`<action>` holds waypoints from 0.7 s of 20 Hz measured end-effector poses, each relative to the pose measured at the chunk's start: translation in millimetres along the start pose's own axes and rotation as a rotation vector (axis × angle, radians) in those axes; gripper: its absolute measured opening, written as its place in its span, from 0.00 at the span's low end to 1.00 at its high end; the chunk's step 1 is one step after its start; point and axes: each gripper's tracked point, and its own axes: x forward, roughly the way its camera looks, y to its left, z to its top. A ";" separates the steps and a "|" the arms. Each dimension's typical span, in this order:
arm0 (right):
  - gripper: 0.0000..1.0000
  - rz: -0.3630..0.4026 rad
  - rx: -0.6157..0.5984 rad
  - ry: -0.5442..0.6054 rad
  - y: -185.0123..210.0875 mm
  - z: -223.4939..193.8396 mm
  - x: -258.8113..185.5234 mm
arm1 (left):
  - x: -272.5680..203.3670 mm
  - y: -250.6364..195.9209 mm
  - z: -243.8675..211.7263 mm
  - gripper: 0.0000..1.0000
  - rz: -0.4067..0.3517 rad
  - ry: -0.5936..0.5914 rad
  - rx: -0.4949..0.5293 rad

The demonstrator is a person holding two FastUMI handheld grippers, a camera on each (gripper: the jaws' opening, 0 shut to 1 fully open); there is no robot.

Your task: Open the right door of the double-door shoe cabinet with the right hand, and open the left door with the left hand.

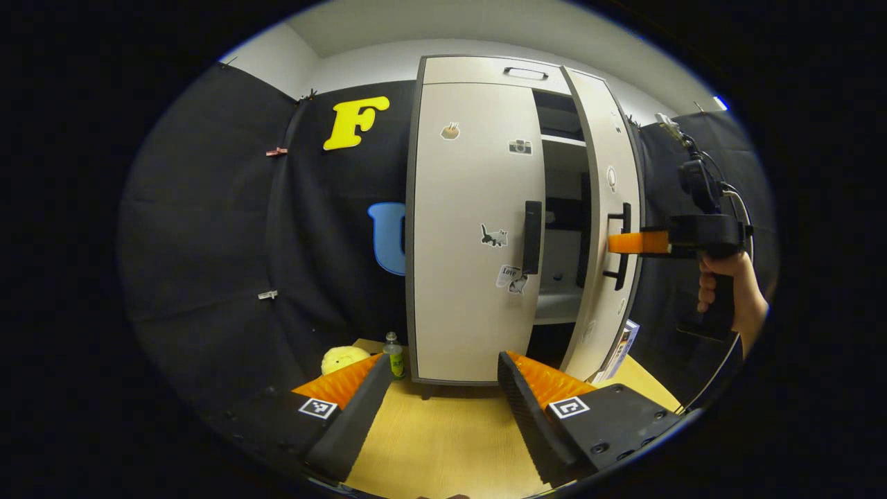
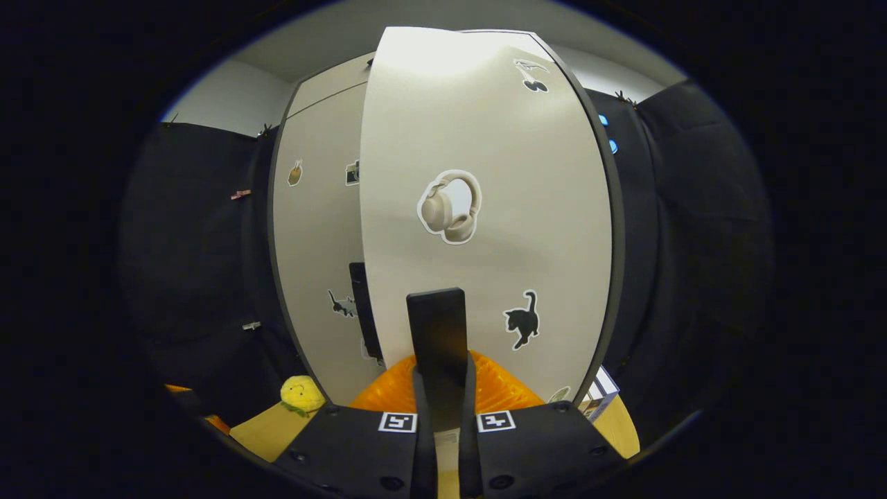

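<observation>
Handle (image 2: 438,339) base hidden between right gripper (image 2: 443,398) fingers.

In the right gripper view, the pale cream right door (image 2: 485,208) hides the cabinet's interior and most of the closed cream left door (image 2: 315,263), and the black vertical right handle (image 2: 436,346) is covered low down by the right claw (image 2: 443,409). In the left gripper view, the small stickers on the right door (image 1: 610,229) are too foreshortened to tell, and a flat printed box (image 1: 620,350) behind it is half hidden.
</observation>
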 end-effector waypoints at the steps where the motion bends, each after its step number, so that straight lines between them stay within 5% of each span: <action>1: 0.16 0.018 -0.004 0.003 -3.8 0.1 -5.6 | -3.0 -6.7 -0.1 0.95 0.010 0.000 -0.012; 14: 0.15 0.047 -0.033 0.031 -83.8 3.2 -73.9 | -34.6 -115.1 -9.6 0.95 0.022 0.015 -0.086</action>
